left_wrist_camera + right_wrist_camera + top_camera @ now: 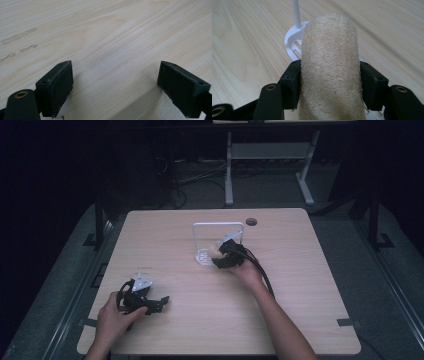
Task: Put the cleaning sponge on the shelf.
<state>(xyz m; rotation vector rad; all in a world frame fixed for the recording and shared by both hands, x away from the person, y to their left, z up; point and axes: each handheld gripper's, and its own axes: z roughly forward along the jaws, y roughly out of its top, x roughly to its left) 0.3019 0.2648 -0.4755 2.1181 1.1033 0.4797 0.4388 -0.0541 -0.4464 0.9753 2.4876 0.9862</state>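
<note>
Beige, fibrous loofah sponge (329, 67) is pinched on both sides by the pads of the right gripper (329, 82); its rounded end sticks out past the jaws. In the high view the sponge (216, 251) is seen as a pale spot held just above the base of a white rack (218, 226), near the middle of the table (300, 320), a little toward the far edge. Whether the sponge touches the base cannot be told. In the right gripper view the slotted white base (293, 45) and a thin white upright post (295, 13) of the rack are seen right behind the sponge. The right gripper (220, 255) is carried by the right hand (247, 270), and a black cable (262, 272) is trailed back along the forearm.

The left gripper (162, 301) is held low by the left hand (112, 317) near the table's near left corner, well apart from the rack. In the left gripper view its jaws are spread wide, nothing but bare wood grain seen between them (115, 75). A few faint grey smudges (18, 37) are marked on the wood farther off.
</note>
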